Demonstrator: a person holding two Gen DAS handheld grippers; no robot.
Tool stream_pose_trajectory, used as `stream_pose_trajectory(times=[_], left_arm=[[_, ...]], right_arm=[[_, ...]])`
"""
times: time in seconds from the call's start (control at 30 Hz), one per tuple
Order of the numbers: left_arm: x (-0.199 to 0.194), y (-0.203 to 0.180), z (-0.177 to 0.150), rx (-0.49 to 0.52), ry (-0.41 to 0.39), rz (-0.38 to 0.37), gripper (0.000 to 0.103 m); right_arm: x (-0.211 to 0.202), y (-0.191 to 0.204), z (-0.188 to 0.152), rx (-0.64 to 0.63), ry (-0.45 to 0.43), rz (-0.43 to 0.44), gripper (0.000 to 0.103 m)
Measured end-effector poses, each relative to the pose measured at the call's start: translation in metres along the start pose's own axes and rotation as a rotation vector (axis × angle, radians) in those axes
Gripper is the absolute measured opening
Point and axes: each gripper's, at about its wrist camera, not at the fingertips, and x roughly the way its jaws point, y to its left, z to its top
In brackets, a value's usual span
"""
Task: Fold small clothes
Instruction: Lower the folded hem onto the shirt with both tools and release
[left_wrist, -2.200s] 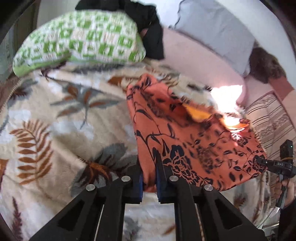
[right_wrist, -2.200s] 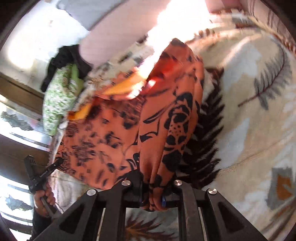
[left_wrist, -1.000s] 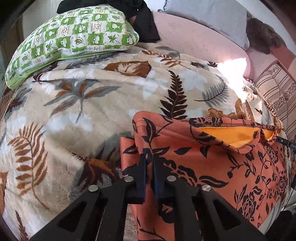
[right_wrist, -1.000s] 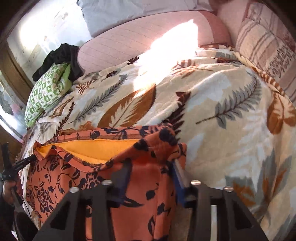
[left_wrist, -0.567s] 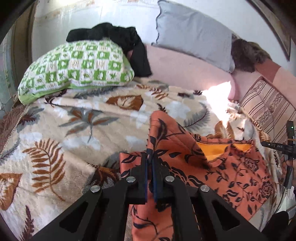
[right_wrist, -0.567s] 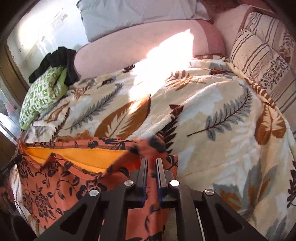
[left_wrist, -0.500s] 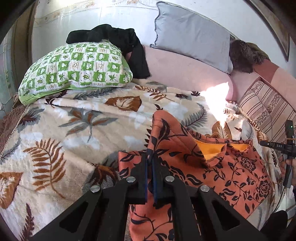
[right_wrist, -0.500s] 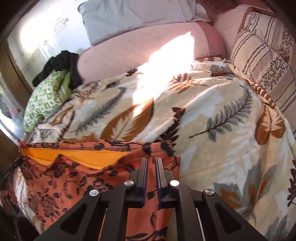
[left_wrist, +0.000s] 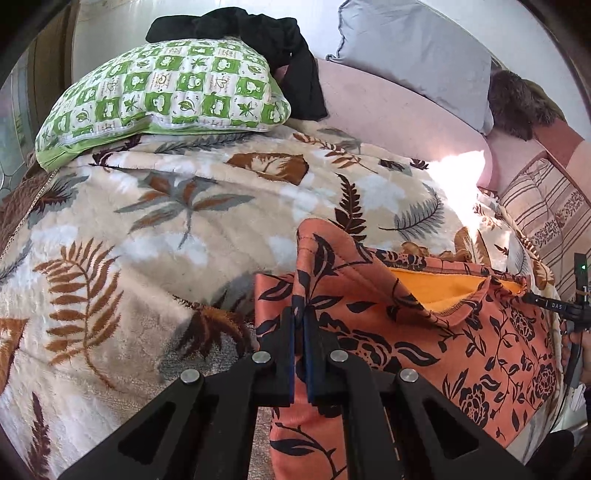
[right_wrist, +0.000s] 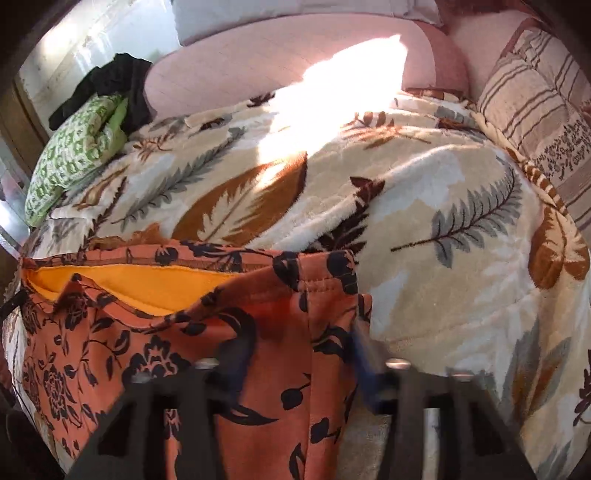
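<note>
The left gripper (left_wrist: 300, 325) points steeply down, jaws pinched together on a fold of orange black-flowered cloth (left_wrist: 388, 332). The right gripper (right_wrist: 301, 365), blurred, has just been opening, jaws apart over that cloth.

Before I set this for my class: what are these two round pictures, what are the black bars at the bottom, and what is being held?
There is no robot here. The black bars are hand-held tongs, one pair on each side, each carrying a wide-angle camera that looks along its fingers. One picture comes from the left tongs, the other from the right tongs. The bed is covered by a leaf-patterned blanket, with a green checked pillow behind. On the blanket lies an orange flowered garment with a yellow lining. The left tongs are shut on a raised corner of it. The right tongs have just been opening; the cloth lies between their jaws, unpinched.
</note>
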Motion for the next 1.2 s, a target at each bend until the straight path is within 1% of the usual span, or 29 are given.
stream_pose_trajectory(times=[0.07, 0.13, 0.23, 0.3, 0.37, 0.43, 0.47, 0.53, 0.57, 0.6, 0.63, 0.67, 0.7, 0.77, 0.83, 0.9, 0.93, 0.97, 1.0, 1.03, 1.07, 1.1, 1.13, 1.2], left_arm=[[-0.010, -0.001, 0.000, 0.003, -0.020, -0.002, 0.004], [-0.029, -0.003, 0.000, 0.013, -0.064, -0.002, 0.004], [-0.072, -0.005, -0.006, 0.008, -0.149, -0.014, 0.003], [-0.107, -0.006, -0.015, 0.002, -0.217, -0.037, 0.003], [-0.137, -0.007, -0.026, 0.019, -0.269, -0.041, 0.003], [-0.149, -0.006, -0.032, 0.031, -0.283, -0.058, 0.003], [-0.148, -0.005, -0.033, 0.032, -0.270, -0.063, 0.003], [-0.128, -0.003, -0.031, 0.039, -0.204, -0.076, 0.005], [-0.112, -0.003, -0.028, 0.040, -0.151, -0.072, 0.014], [-0.093, -0.001, -0.025, 0.032, -0.100, -0.073, 0.023], [-0.076, 0.001, -0.022, 0.021, -0.067, -0.080, 0.046], [-0.061, 0.002, -0.019, 0.013, -0.048, -0.079, 0.057], [-0.045, 0.004, -0.014, 0.008, -0.038, -0.079, 0.057], [-0.017, 0.006, -0.004, -0.004, 0.020, -0.082, 0.057], [0.001, 0.008, 0.003, -0.030, 0.048, -0.089, 0.057], [0.013, 0.005, 0.005, -0.017, 0.066, -0.101, 0.057], [0.017, 0.003, 0.005, -0.005, 0.070, -0.093, 0.057], [0.019, 0.002, 0.005, 0.004, 0.070, -0.090, 0.052], [0.021, 0.001, 0.005, 0.013, 0.076, -0.087, 0.046], [0.022, 0.000, 0.006, 0.019, 0.082, -0.081, 0.034], [0.024, -0.002, 0.006, 0.026, 0.086, -0.071, 0.024], [0.025, -0.004, 0.006, 0.037, 0.091, -0.062, 0.018], [0.027, -0.005, 0.007, 0.050, 0.100, -0.046, 0.004], [0.029, -0.005, 0.008, 0.046, 0.113, -0.035, 0.003]], right_arm=[[-0.011, 0.003, -0.001, -0.003, -0.017, -0.011, 0.009], [-0.033, 0.009, -0.002, -0.030, -0.052, -0.027, 0.008], [-0.077, 0.013, -0.003, -0.030, -0.136, -0.025, 0.008], [-0.111, 0.016, -0.009, -0.026, -0.195, -0.012, 0.007], [-0.144, 0.022, -0.018, -0.035, -0.251, 0.008, 0.007], [-0.166, 0.032, -0.026, -0.064, -0.279, 0.018, 0.007], [-0.170, 0.035, -0.028, -0.079, -0.281, 0.027, 0.007], [-0.161, 0.037, -0.031, -0.096, -0.256, 0.020, 0.007], [-0.150, 0.033, -0.031, -0.076, -0.238, 0.025, 0.008], [-0.136, 0.026, -0.030, -0.042, -0.207, 0.051, 0.008], [-0.119, 0.018, -0.030, -0.003, -0.179, 0.068, 0.008], [-0.105, 0.011, -0.028, 0.022, -0.170, 0.064, 0.008], [-0.090, 0.004, -0.025, 0.039, -0.155, 0.062, 0.008], [-0.066, -0.005, -0.022, 0.079, -0.120, 0.071, 0.009], [-0.053, -0.009, -0.021, 0.097, -0.097, 0.066, 0.009], [-0.050, -0.014, -0.024, 0.107, -0.105, 0.077, 0.010], [-0.049, -0.016, -0.026, 0.105, -0.107, 0.081, 0.012], [-0.047, -0.018, -0.028, 0.099, -0.099, 0.072, 0.017], [-0.043, -0.021, -0.030, 0.098, -0.083, 0.062, 0.029], [-0.038, -0.024, -0.031, 0.101, -0.065, 0.049, 0.039], [-0.035, -0.027, -0.033, 0.110, -0.052, 0.038, 0.069], [-0.034, -0.030, -0.035, 0.120, -0.061, 0.037, 0.076], [-0.034, -0.031, -0.035, 0.126, -0.068, 0.048, 0.076], [-0.036, -0.029, -0.034, 0.135, -0.080, 0.102, 0.076]])
